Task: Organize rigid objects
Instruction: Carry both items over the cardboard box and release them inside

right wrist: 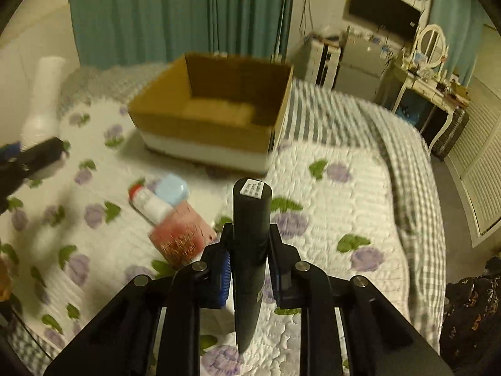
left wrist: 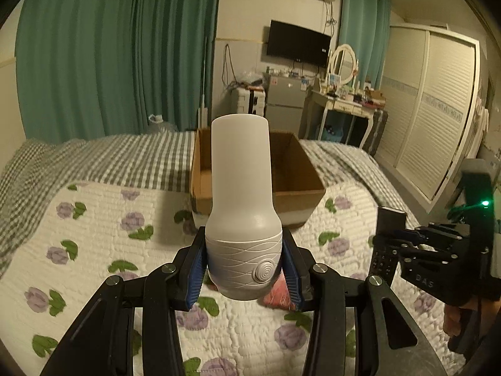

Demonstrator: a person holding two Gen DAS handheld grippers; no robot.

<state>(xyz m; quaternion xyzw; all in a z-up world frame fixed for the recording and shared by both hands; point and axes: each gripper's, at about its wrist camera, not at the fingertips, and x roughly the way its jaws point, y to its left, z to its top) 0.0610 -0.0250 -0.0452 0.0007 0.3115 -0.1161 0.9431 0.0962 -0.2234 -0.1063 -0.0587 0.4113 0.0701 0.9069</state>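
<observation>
Both hands are loaded and the cardboard box [right wrist: 213, 109] sits open on the bed [right wrist: 328, 188], so the step in hand looks like carrying each item over the rim and setting it down inside. The left gripper [left wrist: 244, 269] has its jaws clamped on the ribbed base of a tall white bottle [left wrist: 240, 194], held upright just in front of the box; the right gripper [right wrist: 249, 263] has its jaws pinched on a slim black remote [right wrist: 250, 235], standing nearly vertical. To do this well, I would bring 1 hand in at a time, lift the bottle's base clear of the near wall, and lower it until it rests on the box floor before letting go, since a tall, smooth plastic body on a narrow grip may tip. The bottle is matte, rounded at the shoulder, with wavy grooves and a spiral button low down. The remote is hard, dark and flat-ended with a small label on top. The box is stiff brown card with a white band along its bottom. Left on the quilted, flower-printed bed are a red-capped white tube [right wrist: 150, 203], a pale blue block [right wrist: 171, 189] and a pink packet [right wrist: 181, 235], lying close together.
</observation>
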